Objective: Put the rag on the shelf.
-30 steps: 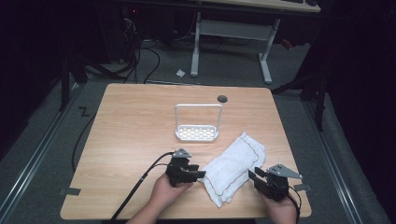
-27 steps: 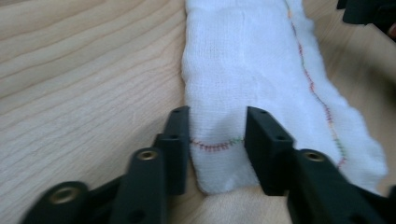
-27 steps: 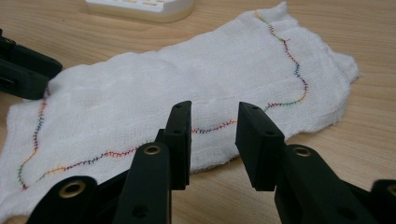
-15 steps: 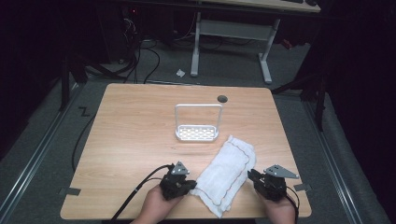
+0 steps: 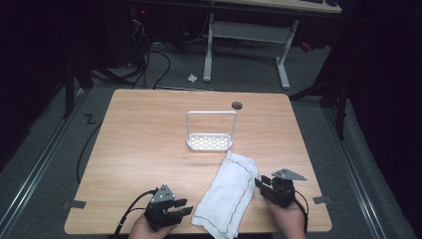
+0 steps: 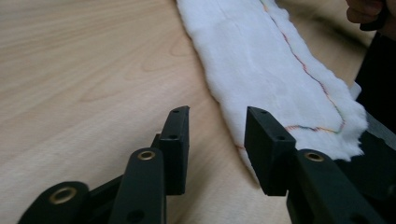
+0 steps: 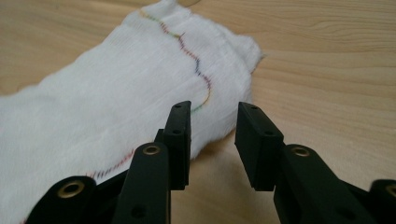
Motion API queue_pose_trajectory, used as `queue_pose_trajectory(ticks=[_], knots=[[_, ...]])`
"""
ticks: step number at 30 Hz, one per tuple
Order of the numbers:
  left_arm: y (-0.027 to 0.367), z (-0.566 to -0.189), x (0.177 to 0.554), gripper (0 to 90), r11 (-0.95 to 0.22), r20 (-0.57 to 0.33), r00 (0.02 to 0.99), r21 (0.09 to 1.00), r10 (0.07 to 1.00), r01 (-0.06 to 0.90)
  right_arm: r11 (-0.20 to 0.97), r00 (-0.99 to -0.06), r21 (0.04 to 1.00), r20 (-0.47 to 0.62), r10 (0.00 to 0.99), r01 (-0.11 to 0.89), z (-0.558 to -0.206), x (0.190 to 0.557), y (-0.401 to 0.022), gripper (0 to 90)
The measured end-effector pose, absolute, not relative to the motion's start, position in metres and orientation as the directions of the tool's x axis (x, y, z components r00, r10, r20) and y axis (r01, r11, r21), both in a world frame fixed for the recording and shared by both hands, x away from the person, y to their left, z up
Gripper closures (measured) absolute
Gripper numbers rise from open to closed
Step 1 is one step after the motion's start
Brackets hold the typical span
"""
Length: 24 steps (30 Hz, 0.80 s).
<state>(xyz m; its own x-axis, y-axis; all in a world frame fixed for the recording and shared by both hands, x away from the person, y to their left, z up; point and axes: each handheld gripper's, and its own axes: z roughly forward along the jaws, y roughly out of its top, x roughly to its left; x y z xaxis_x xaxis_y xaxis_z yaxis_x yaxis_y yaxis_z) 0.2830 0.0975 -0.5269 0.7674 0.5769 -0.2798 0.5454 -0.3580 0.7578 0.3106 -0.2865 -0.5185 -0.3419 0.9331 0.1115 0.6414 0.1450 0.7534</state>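
Observation:
A white towel [image 5: 226, 194] with a coloured stitched hem lies as a long folded strip, slanting from the table's middle to its front edge. My left gripper [image 5: 185, 211] sits at the towel's front left, its jaws open after just opening. In the left gripper view the left gripper [image 6: 217, 116] has bare wood between its jaws and the towel's [image 6: 280, 79] edge just ahead. My right gripper [image 5: 259, 183] rests at the towel's right side; its jaws have also just been opening. In the right gripper view the right gripper [image 7: 212, 109] frames the towel's [image 7: 116, 93] edge without pressing on it.
A small white wire rack [image 5: 210, 142] stands upright behind the towel near the middle of the wooden table [image 5: 149, 139]. A dark round cable hole [image 5: 237, 105] sits near the far edge. Black cables trail off the front left; a desk frame stands on the floor beyond.
The towel went from a wider bunched shape to a narrower, longer strip nearer the front edge. My left gripper drew back left and toward the front edge, off the towel.

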Motion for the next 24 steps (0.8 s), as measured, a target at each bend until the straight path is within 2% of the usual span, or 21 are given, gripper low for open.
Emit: queue_pose_trajectory(ticks=[5, 6, 8, 9, 13, 14, 18, 21, 24], knots=[[0.104, -0.535, 0.289, 57.4, -0.345, -0.306, 0.751, 0.745, 0.585, 0.571, 0.152, -0.311, 0.713, 0.097, 0.946, 0.685, -0.523, 0.337, -0.285, 65.1], [0.104, -0.535, 0.289, 57.2, -0.346, -0.303, 0.753, 0.746, 0.583, 0.568, 0.165, -0.318, 0.705, 0.09, 0.944, 0.69, -0.525, 0.339, -0.283, 68.7], [0.102, -0.534, 0.29, 56.5, -0.346, -0.307, 0.758, 0.749, 0.576, 0.566, 0.204, -0.343, 0.699, 0.063, 0.937, 0.685, -0.525, 0.341, -0.279, 83.8], [0.1, -0.534, 0.29, 56.4, -0.343, -0.309, 0.759, 0.751, 0.573, 0.565, 0.224, -0.347, 0.701, 0.037, 0.937, 0.677, -0.522, 0.343, -0.277, 85.5], [0.089, -0.53, 0.296, 55.7, -0.339, -0.319, 0.764, 0.753, 0.562, 0.564, 0.248, -0.353, 0.743, -0.017, 0.935, 0.622, -0.511, 0.35, -0.273, 86.1], [0.074, -0.526, 0.302, 55.5, -0.345, -0.31, 0.777, 0.762, 0.548, 0.547, 0.253, -0.351, 0.752, -0.031, 0.936, 0.608, -0.505, 0.36, -0.27, 85.9], [0.032, -0.525, 0.32, 55.4, -0.362, -0.285, 0.797, 0.774, 0.533, 0.519, 0.278, -0.344, 0.713, -0.055, 0.937, 0.644, -0.514, 0.386, -0.266, 85.5], [0.005, -0.531, 0.327, 56.2, -0.43, -0.216, 0.813, 0.76, 0.541, 0.488, 0.288, -0.353, 0.691, -0.051, 0.934, 0.663, -0.523, 0.393, -0.265, 84.8], [-0.003, -0.533, 0.323, 58.2, -0.458, -0.167, 0.819, 0.76, 0.549, 0.462, 0.285, -0.359, 0.694, -0.041, 0.932, 0.661, -0.524, 0.395, -0.264, 84.9]])
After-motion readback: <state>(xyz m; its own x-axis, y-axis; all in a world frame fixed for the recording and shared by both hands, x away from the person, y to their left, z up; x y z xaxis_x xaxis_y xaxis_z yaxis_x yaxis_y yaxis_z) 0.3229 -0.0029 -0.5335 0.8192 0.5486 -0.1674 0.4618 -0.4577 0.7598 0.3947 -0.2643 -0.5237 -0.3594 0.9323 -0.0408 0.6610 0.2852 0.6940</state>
